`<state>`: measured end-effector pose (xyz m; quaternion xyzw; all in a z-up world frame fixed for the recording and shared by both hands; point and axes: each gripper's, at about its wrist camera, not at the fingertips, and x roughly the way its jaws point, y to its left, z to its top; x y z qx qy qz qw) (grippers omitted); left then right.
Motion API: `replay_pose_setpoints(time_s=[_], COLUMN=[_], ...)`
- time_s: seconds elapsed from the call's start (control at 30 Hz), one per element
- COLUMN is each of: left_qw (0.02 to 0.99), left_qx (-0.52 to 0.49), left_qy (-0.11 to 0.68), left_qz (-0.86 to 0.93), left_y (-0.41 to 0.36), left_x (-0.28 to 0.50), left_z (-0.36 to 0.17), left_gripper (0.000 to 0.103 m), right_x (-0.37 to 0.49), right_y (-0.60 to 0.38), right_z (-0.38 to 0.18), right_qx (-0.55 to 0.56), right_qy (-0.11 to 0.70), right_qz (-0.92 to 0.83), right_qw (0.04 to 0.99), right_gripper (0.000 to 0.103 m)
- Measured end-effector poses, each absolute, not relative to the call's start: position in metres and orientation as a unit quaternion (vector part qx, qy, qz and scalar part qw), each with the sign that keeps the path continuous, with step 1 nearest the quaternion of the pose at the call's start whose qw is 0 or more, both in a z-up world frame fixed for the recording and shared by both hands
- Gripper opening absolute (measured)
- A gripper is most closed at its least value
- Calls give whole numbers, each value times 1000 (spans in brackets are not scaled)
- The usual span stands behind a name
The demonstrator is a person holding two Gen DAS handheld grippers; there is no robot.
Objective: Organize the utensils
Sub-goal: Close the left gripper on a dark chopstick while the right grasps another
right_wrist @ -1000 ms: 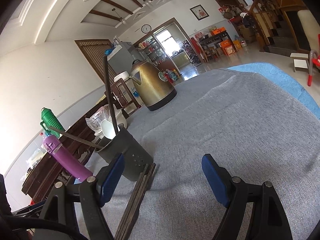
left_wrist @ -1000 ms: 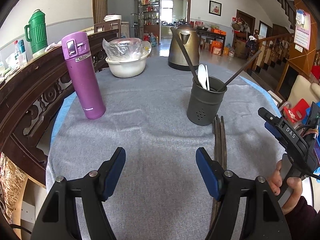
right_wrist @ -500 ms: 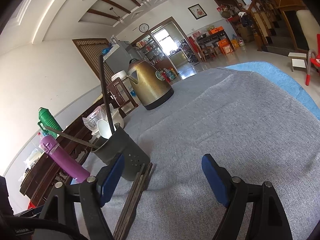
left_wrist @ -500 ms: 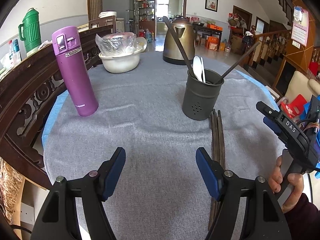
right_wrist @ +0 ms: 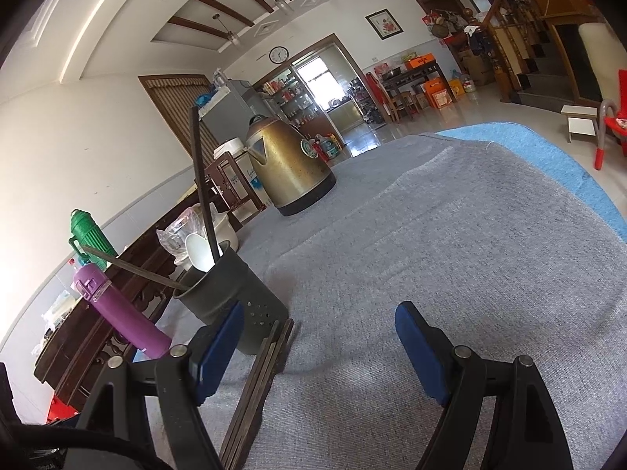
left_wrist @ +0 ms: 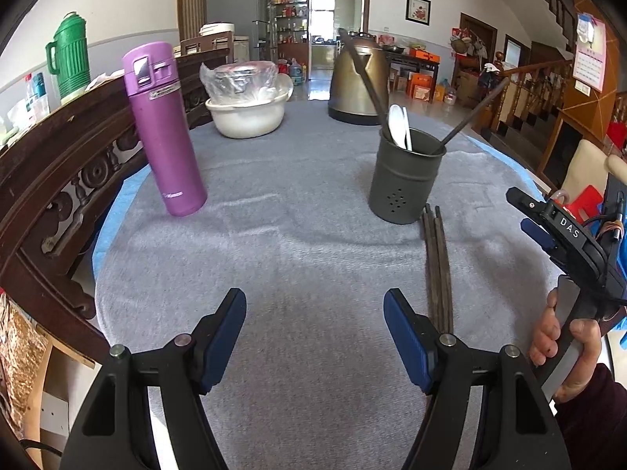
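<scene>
Lying lengthwise toward the holder (left_wrist: 407, 180), the chopsticks (left_wrist: 438, 266) run under our left gripper's (left_wrist: 314, 333) right finger; both it and the right gripper (right_wrist: 319, 346) gape empty, the right seemingly no nearer.

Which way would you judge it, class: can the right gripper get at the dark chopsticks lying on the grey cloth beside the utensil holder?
Probably yes. The right gripper is open and empty, and the chopsticks lie flat beside its left finger with bare cloth around them. Only the utensil holder crowds their far ends.
</scene>
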<state>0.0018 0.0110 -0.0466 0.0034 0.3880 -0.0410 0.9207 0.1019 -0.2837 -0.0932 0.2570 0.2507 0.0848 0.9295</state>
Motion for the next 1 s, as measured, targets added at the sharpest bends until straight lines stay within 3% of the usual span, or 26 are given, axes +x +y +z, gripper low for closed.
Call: replay_pose_setpoints(time_s=[0.7, 1.0], left_qw=[901, 884], left_qx=[-17, -13], left_qy=[426, 439], left_qz=[-87, -161], left_y=[16, 10], left_x=[31, 48], left_z=[-80, -71], left_gripper=[73, 73], right_x=[113, 116], right_y=[-285, -287], right_z=[-101, -107], right_qx=[265, 276], right_qy=[282, 301], right_qz=[64, 55], right_qw=[920, 911], right_gripper=[82, 82])
